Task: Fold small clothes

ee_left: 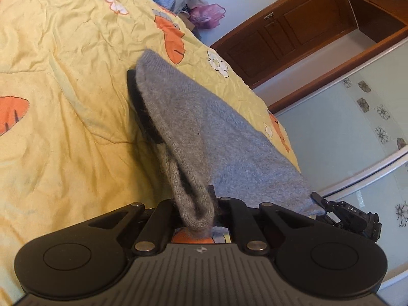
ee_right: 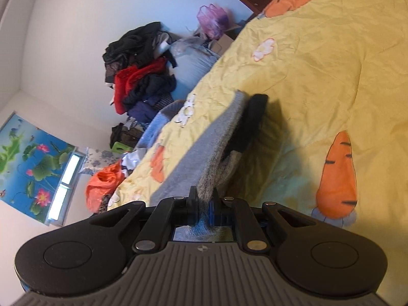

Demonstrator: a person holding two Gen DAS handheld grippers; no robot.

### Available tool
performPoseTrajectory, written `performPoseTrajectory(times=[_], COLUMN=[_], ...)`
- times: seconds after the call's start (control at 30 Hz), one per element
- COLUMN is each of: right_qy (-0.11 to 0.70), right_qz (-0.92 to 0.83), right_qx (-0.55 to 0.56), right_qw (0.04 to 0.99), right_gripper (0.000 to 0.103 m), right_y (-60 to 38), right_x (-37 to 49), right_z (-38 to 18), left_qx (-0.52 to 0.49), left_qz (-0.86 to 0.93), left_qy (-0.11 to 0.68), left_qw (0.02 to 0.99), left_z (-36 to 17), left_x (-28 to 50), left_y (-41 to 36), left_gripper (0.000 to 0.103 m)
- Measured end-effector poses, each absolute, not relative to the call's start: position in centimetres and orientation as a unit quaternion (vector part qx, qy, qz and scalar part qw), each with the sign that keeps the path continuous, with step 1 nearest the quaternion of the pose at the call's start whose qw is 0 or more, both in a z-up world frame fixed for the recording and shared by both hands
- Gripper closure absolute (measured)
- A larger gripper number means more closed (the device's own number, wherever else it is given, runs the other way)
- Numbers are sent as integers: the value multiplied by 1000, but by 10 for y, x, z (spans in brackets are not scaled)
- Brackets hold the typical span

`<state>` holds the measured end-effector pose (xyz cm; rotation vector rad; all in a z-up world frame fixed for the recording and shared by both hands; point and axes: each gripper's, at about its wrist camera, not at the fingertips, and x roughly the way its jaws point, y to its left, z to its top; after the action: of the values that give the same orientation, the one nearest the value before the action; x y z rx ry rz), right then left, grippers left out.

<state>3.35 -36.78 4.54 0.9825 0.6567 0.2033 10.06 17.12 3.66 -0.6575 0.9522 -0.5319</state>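
I see a bed with a yellow quilt (ee_left: 63,76) filling most of both views. Wooden door (ee_left: 293,33) upper right, left view. In the right view: white wall (ee_right: 76,12), clothes pile (ee_right: 140,71) centre left, lotus poster (ee_right: 28,158) and bright window (ee_right: 63,178) lower left.

Left wrist view: sock (ee_left: 193,132) at centre, above the quilt (ee_left: 63,102), which fills the left; door (ee_left: 288,38) upper right. Right wrist view: quilt (ee_right: 318,76) at right; clothes pile (ee_right: 142,76) beyond its left edge; poster (ee_right: 33,158) lower left.
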Motion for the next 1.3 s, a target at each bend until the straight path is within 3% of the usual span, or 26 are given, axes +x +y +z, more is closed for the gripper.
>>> performPoseTrajectory(times=[0.47,0.63,0.67,0.73,0.77,0.8,0.83,0.9,0.97,1.07,1.23,1.3], right_qy=[315,378,395,406,409,412,418,415,370,363,427,418], right_qz=[125,107,96,44,46,51,48,0,-31,7,25,34], right_qx=[442,369,358,309,302,293,269,191,128,85,98,84], right_qw=[831,842,841,859,860,861,866,889,920,928,899,904], right_gripper=[90,88,87,74,74,65,43,3,0,0,0,0], right_y=[-370,-348,-345,-338,-337,-336,-333,-320,-309,-295,-270,-257], right_x=[-94,-123,-123,-127,-130,-132,-134,-141,-153,-135,-50,-23], right_z=[41,12,3,-4,-6,-3,3,23,40,58,54,45], left_qx=[-305,-277,-274,-309,-313,-305,-290,-257,-212,-212,-252,-249], left_qz=[-263,-227,-219,-218,-207,-200,-197,-197,-196,-219,-267,-275], left_qy=[473,495,503,499,501,500,496,474,437,383,377,358], left_qw=[784,792,790,780,780,786,794,819,852,872,850,857], left_z=[29,3,-6,-14,-12,-5,4,31,59,83,64,53], left_x=[-5,-28,-29,-32,-35,-40,-45,-59,-69,-68,-26,-10], left_y=[212,220,222,232,234,235,234,230,220,205,153,131], left_gripper=[98,96,92,87,85,70,38,0,0,0,0,0])
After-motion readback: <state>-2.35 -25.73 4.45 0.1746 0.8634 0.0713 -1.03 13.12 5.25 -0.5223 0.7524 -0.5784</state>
